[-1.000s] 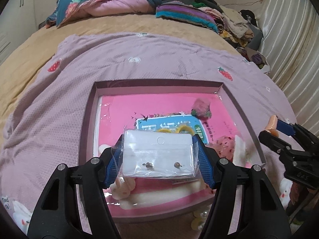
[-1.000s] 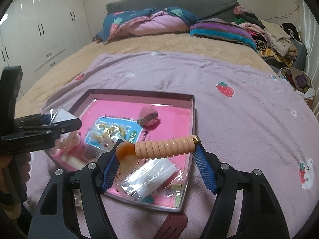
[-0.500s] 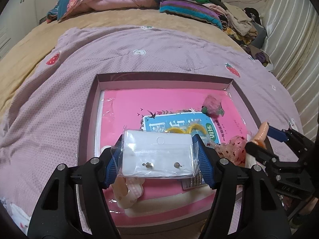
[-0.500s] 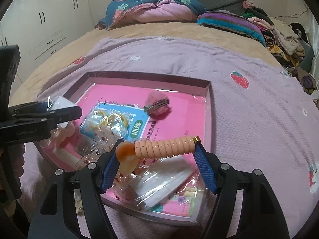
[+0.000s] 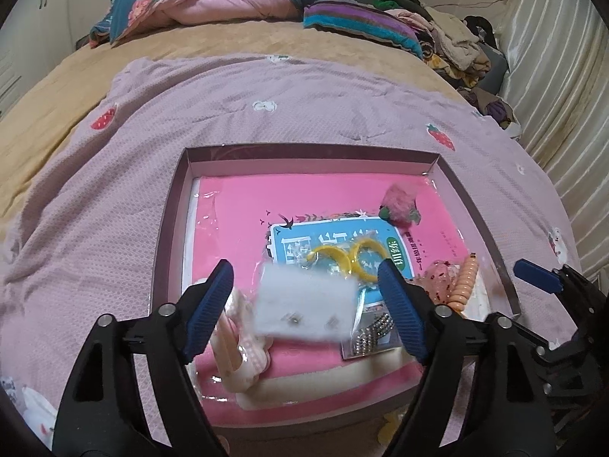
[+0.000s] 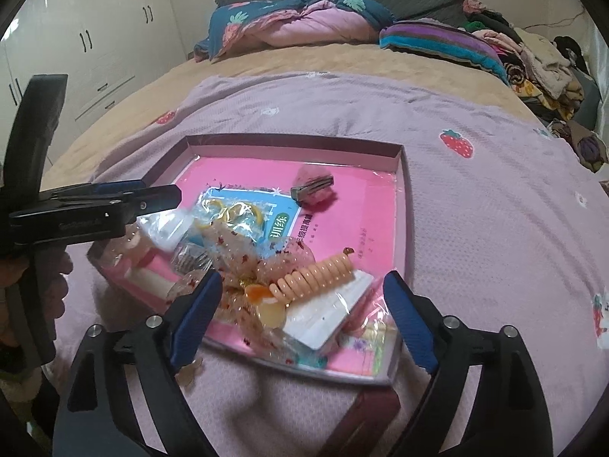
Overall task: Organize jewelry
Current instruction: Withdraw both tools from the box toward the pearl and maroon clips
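Over the cluttered tray [image 5: 173, 228], both tongs have just spread, earring card [image 5: 304, 314] and coil tie [image 6: 316, 276] loose between them.

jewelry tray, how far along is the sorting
Done: hair coil, earring card, yellow hoops and fuzzy clip lie in the tray. In hand: nothing; left tongs and right tongs have just been opening, with card and coil loose between them. Left: a pale piece outside the near rim.

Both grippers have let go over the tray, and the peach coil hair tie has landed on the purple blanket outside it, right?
Not quite. Both grippers are open, but the peach coil hair tie lies inside the tray, on the packets near its front edge, not on the blanket. The right wrist view shows it.
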Available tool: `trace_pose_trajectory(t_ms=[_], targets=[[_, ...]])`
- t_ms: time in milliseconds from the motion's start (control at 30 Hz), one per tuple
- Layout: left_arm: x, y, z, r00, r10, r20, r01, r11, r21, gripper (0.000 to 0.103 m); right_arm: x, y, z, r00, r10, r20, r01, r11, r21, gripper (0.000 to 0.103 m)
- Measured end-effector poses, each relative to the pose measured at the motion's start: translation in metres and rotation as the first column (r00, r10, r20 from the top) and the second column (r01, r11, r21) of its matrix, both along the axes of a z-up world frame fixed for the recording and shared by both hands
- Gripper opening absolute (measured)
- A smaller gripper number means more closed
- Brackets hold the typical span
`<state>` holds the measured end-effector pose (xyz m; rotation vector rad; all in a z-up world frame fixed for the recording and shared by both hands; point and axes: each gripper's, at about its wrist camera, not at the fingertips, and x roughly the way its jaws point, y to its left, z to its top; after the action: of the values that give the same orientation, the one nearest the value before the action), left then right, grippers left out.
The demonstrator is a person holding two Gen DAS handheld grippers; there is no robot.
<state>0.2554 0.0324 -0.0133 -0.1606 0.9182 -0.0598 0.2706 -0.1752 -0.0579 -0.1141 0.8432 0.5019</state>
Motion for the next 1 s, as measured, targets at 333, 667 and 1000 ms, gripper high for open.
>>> trace_pose_trajectory(t_ms=[333,667,1000], targets=[[-0.018,-0.007,0.025,0.999,0.007,0.047,-0.008,1.000,0.006,0.082,-0.028,-0.024,0.024,0.999,-0.033,0.038,0.031,0.999,0.042,0.092],[-0.057,-0.018,0.055,0.993,-0.003,0.117,0.000,1.000,0.031,0.091,-0.058,-0.048,0.047,0.995,-0.063,0.083,0.057,0.995,0.078,0.092],[-0.093,-0.027,0.059,0.990,-0.012,0.142,0.003,0.998,0.066,0.093,-0.083,-0.066,0.055,0.991,-0.087,0.099,0.077,0.992,0.097,0.094]])
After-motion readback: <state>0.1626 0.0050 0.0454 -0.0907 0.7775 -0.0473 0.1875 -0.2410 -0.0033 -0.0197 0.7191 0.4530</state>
